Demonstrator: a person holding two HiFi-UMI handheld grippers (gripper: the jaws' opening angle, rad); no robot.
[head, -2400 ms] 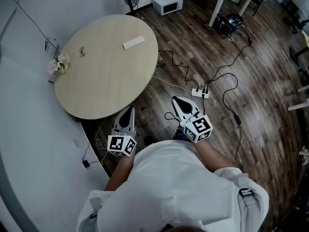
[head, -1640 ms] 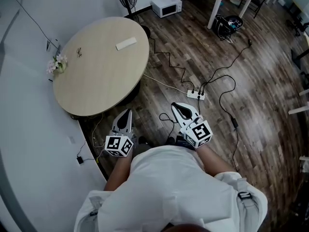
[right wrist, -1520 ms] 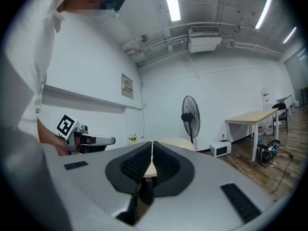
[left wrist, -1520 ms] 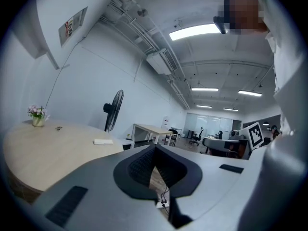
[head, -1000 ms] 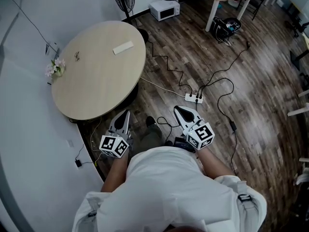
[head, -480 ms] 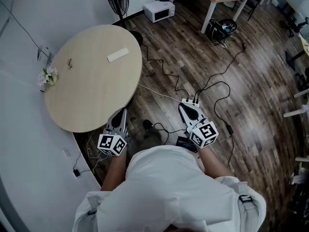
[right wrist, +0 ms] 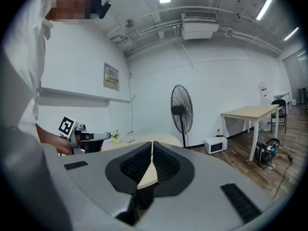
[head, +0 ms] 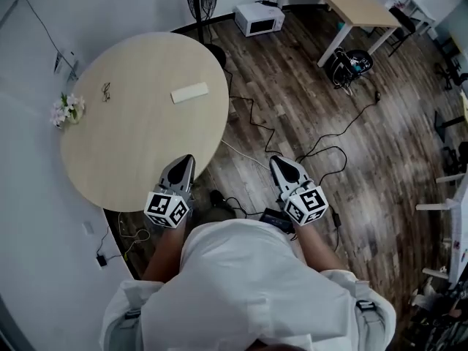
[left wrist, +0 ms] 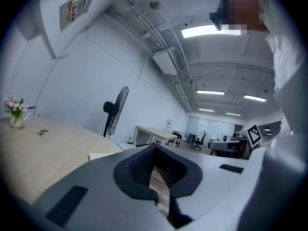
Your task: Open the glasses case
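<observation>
The glasses case [head: 189, 92] is a flat white oblong lying shut on the far part of the round wooden table [head: 131, 145]; in the left gripper view the case [left wrist: 103, 155] shows just beyond the jaws. My left gripper [head: 183, 161] hangs over the table's near edge, shut and empty, well short of the case. My right gripper [head: 279, 162] is off the table over the floor, also shut with nothing in it. In both gripper views the jaws meet at the tips, left gripper [left wrist: 155, 150] and right gripper [right wrist: 152, 145].
A pair of glasses [head: 106, 90] and a small vase of flowers [head: 64, 110] sit at the table's left side near the wall. Cables and a power strip [head: 276, 218] lie on the floor by my feet. A standing fan [right wrist: 181, 112], a microwave [head: 254, 18] and a desk [head: 351, 4] stand beyond.
The person has walked up to the table. Both grippers came forward and the left one now reaches over the table's edge. Both stayed shut.
</observation>
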